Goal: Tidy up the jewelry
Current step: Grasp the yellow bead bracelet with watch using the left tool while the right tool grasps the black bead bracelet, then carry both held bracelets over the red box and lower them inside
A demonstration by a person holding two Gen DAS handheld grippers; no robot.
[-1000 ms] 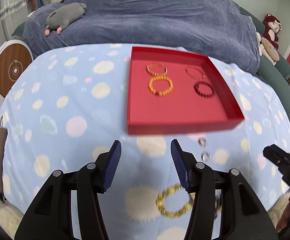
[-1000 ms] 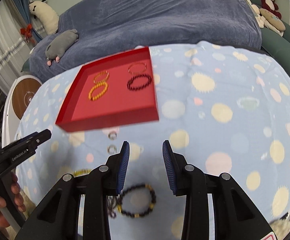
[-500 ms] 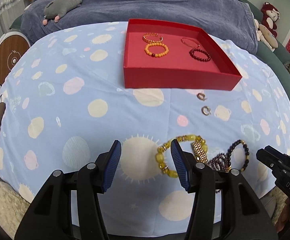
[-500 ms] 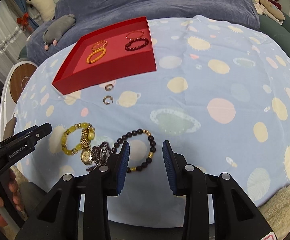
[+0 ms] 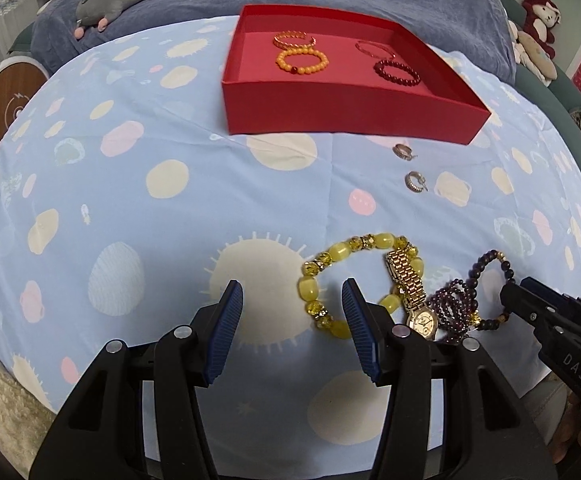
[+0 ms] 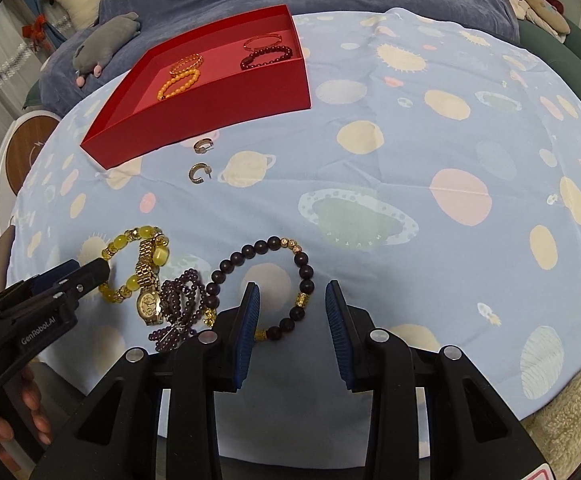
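Lying near counter's front edge: yellow bracelet (image 5: 346, 280), gold watch (image 5: 412, 300), dark bracelet (image 6: 274, 284); left claw (image 5: 292, 328) and right claw (image 6: 292, 328) both spread, empty.

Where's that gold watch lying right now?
In the left wrist view the gold watch lies on the blue tablecloth, low and right of centre, draped across the yellow bead bracelet and touching the purple bead strand.
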